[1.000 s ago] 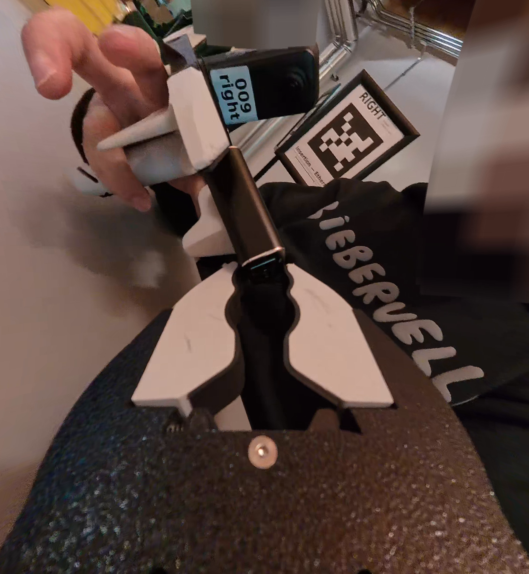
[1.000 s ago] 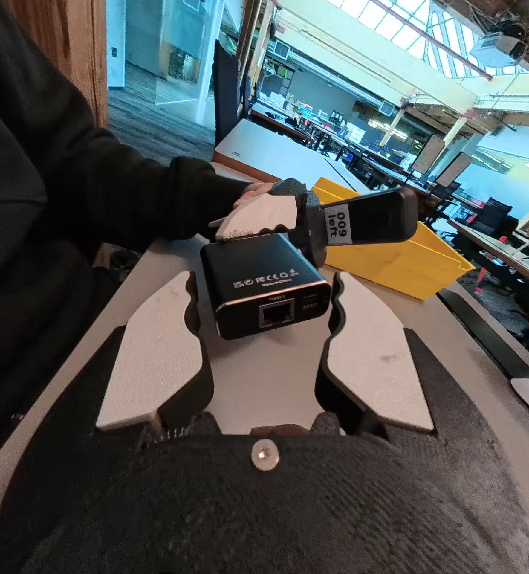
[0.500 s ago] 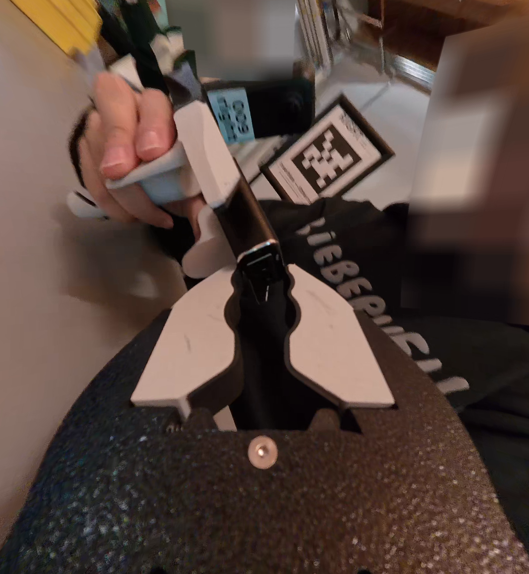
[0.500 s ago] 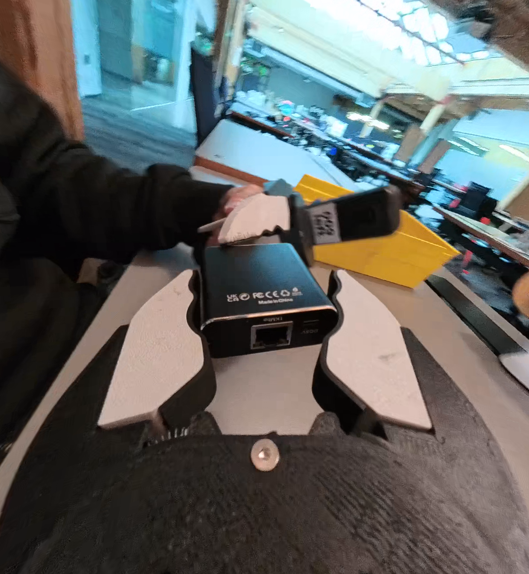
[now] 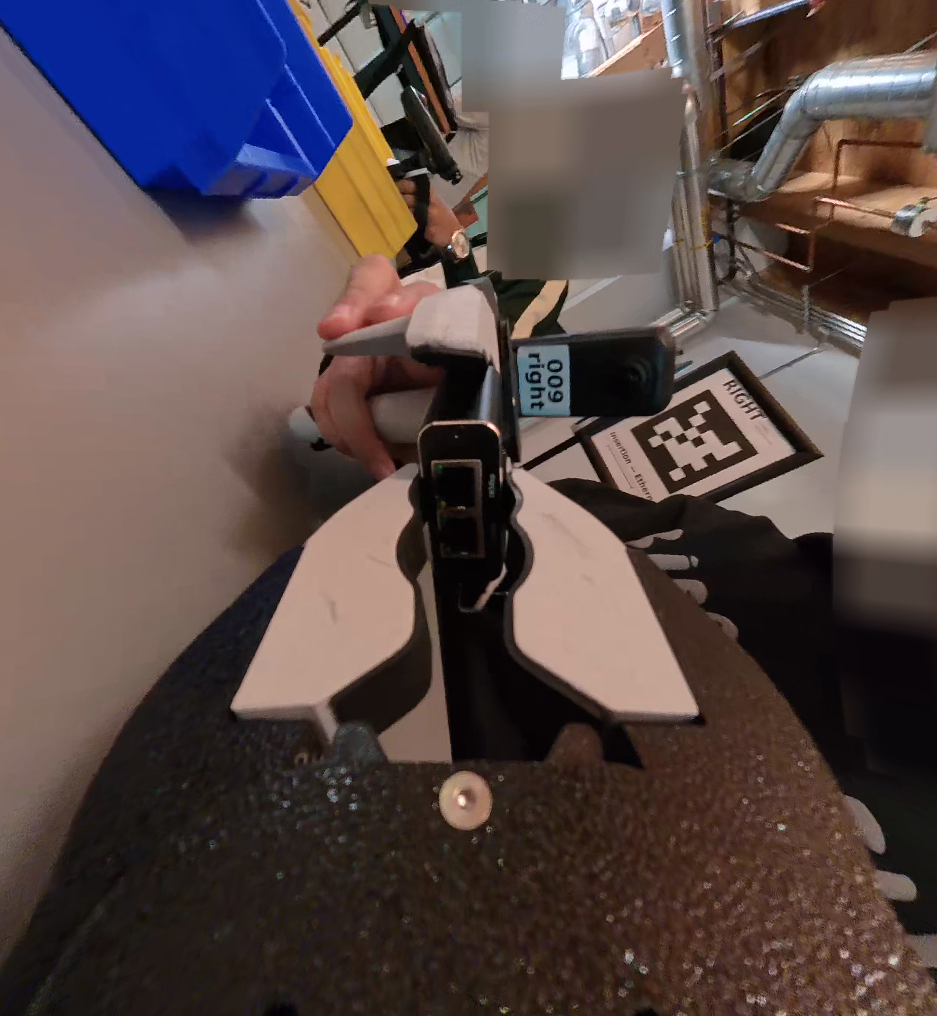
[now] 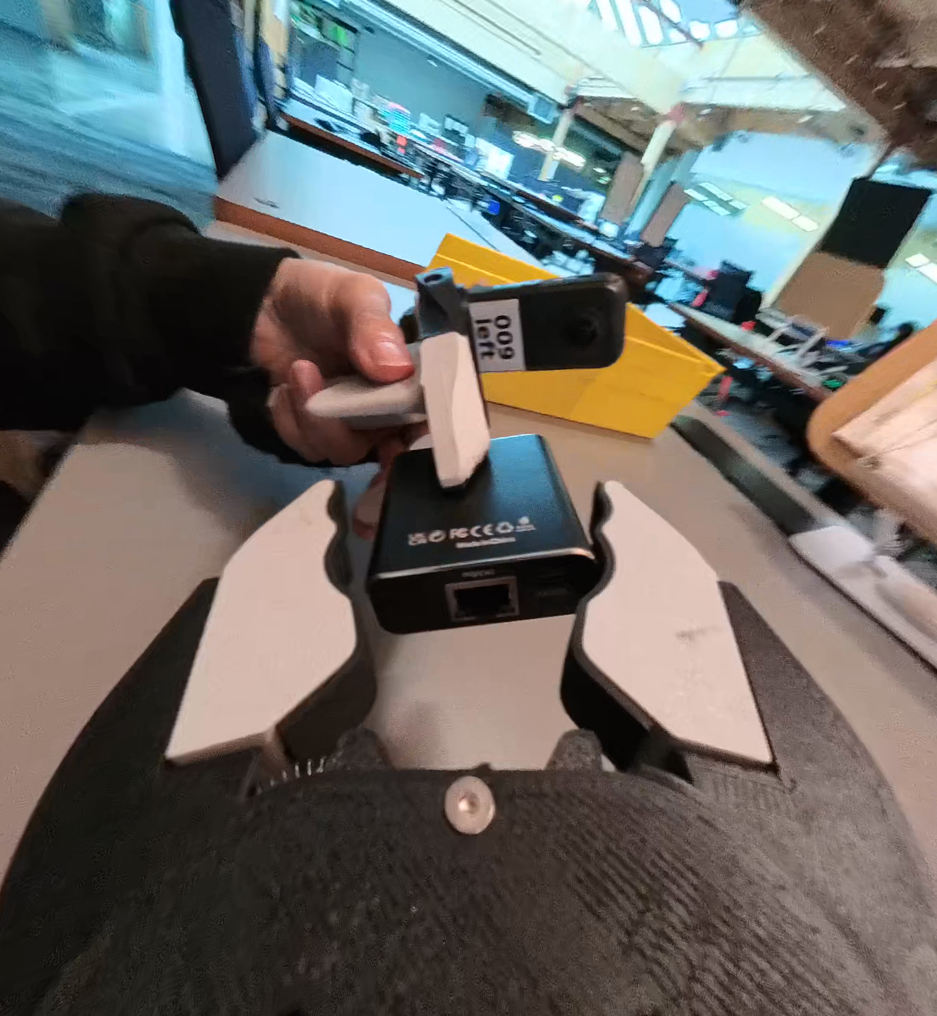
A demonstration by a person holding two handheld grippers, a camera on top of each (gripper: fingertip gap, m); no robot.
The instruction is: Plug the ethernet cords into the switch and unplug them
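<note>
The black switch (image 5: 458, 511) is turned on edge in the left wrist view, with two empty ports facing the camera. My left gripper (image 5: 461, 484) is shut on its flat faces. In the right wrist view the switch (image 6: 472, 528) lies flat above the table, one empty port toward me, with a left finger (image 6: 452, 418) pressed on top. My right gripper (image 6: 469, 489) flanks its two sides. The right finger touches it and a narrow gap shows at the left fingertip. The right gripper's finger (image 5: 450, 335) also shows beyond the switch. No ethernet cord is in view.
A blue bin (image 5: 180, 93) and a yellow bin (image 5: 362, 192) stand on the grey table (image 6: 125, 550); the yellow bin (image 6: 593, 374) is behind the switch. A framed marker card (image 5: 697, 434) lies near the person's black sleeve (image 6: 98, 308). A pale box (image 6: 895, 429) sits at the right.
The switch has come in between my right fingers. The left gripper has rolled, so its finger now stands upright on the switch and the ports face its camera.
</note>
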